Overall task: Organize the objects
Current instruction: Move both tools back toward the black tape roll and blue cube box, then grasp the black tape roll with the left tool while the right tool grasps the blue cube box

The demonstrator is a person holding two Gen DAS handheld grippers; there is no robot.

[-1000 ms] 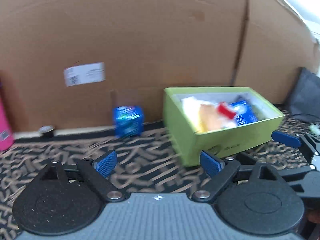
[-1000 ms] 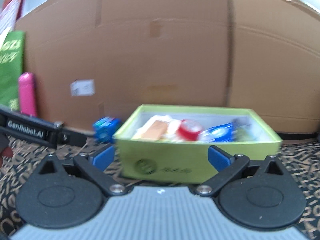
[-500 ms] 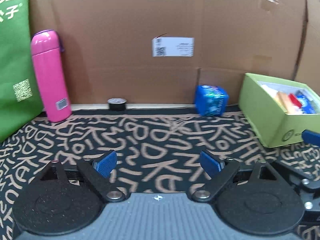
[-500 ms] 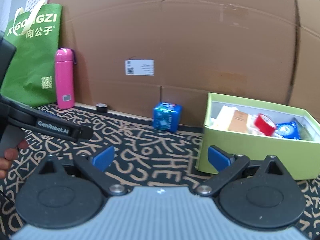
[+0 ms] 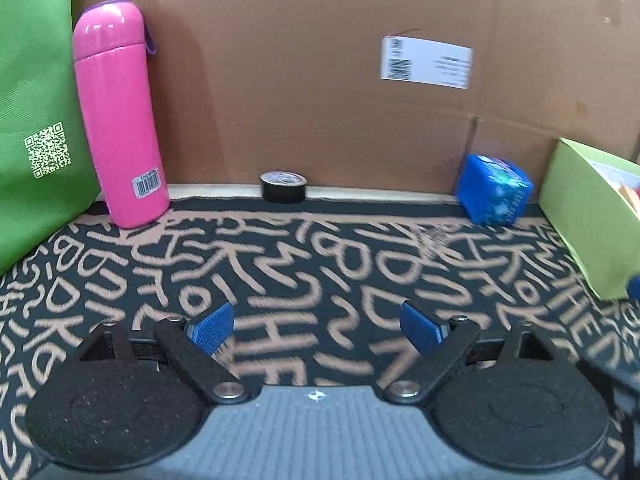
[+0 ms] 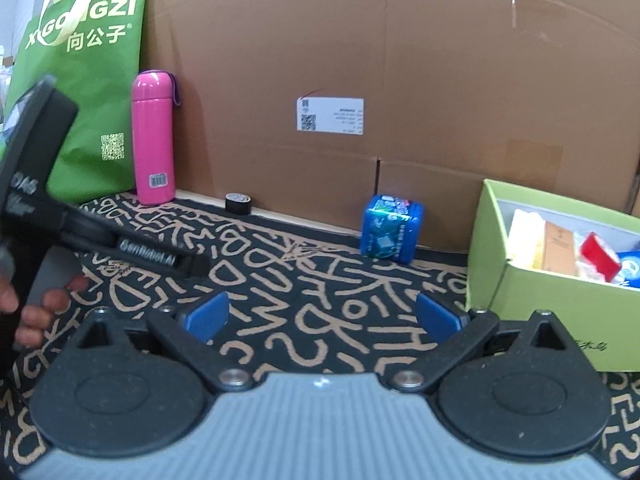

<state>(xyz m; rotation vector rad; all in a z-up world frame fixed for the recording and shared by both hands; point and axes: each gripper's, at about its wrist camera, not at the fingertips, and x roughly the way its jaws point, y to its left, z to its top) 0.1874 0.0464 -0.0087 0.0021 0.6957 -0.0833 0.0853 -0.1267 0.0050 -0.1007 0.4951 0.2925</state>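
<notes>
A pink bottle (image 5: 120,120) stands upright at the back left against the cardboard wall; the right wrist view shows the same pink bottle (image 6: 154,138). A black tape roll (image 5: 283,187) lies at the wall's foot, and a blue cube box (image 5: 494,190) sits further right. The tape roll (image 6: 239,202) and blue cube box (image 6: 391,229) also show in the right wrist view. A lime green box (image 6: 560,280) holding several items stands at the right. My left gripper (image 5: 316,326) is open and empty. My right gripper (image 6: 322,316) is open and empty too.
A green tote bag (image 6: 88,92) leans at the far left. A tall cardboard wall (image 5: 320,60) with a white label closes the back. The patterned black and tan mat (image 5: 320,264) covers the surface. A hand (image 6: 36,312) holds the left gripper's body at the left.
Both views have swung left, away from the green box. The pink bottle, tape roll and green bag have come into view, and the left gripper has drawn closer to the wall.
</notes>
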